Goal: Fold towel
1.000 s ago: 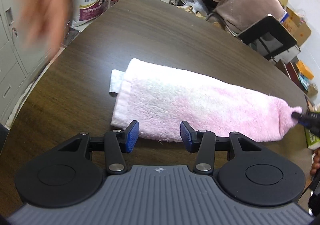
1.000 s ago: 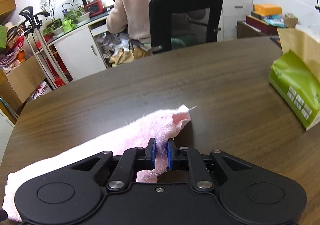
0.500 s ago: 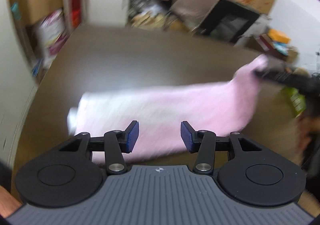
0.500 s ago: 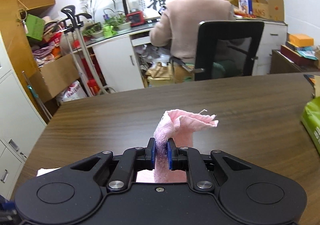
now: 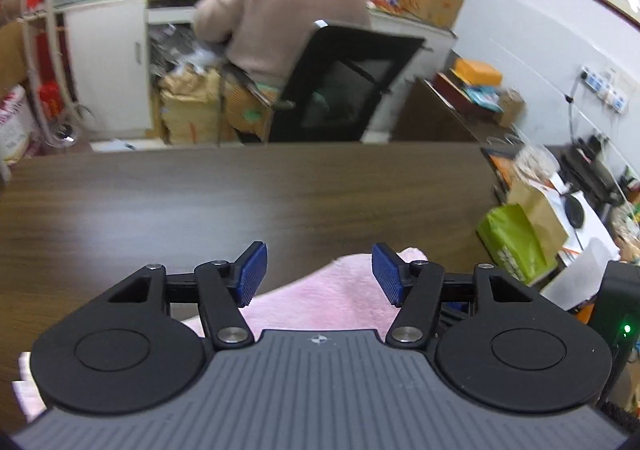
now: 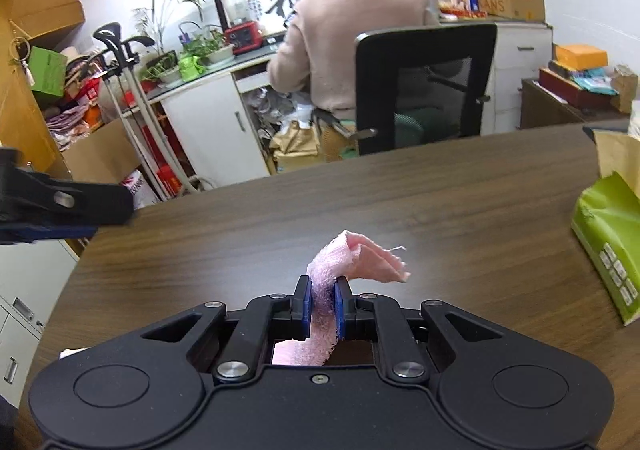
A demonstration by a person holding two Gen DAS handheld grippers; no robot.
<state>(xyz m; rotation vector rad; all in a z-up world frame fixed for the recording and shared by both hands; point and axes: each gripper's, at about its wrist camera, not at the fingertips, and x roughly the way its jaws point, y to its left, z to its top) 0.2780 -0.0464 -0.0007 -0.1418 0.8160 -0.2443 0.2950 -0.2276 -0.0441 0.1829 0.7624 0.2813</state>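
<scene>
From the left wrist view, the left gripper (image 5: 319,274) sits at 6 o'clock with its blue pads (image 5: 251,274) well apart and the jaws opening; nothing is pressed between them; the pink towel (image 5: 324,298) lies under and beyond the gap, spreading from 7 o'clock up towards 5 o'clock on the dark wooden table (image 5: 200,205); at 12 o'clock, past the table's far edge, a person in a beige fleece (image 5: 280,9) sits with their back turned in a black mesh chair (image 5: 344,85); at 3 o'clock a green packet (image 5: 516,242) rests on the table's right end beside a brown paper bag (image 5: 540,209)

From the right wrist view, the left gripper's finger (image 6: 60,205) juts in at 9 o'clock, above the table's left edge; the right gripper (image 6: 323,306) at 6 o'clock has its fingers drawn together and clamped on a bunched corner of the towel (image 6: 352,258); the pinched cloth rises between the pads, lifted off the table (image 6: 440,209), and flops over towards 1 o'clock with a loose thread at its tip, while the rest hangs down behind the jaws; the seated person (image 6: 348,37) and chair (image 6: 424,81) are at 12 o'clock; the green packet (image 6: 608,242) lies at 3 o'clock
</scene>
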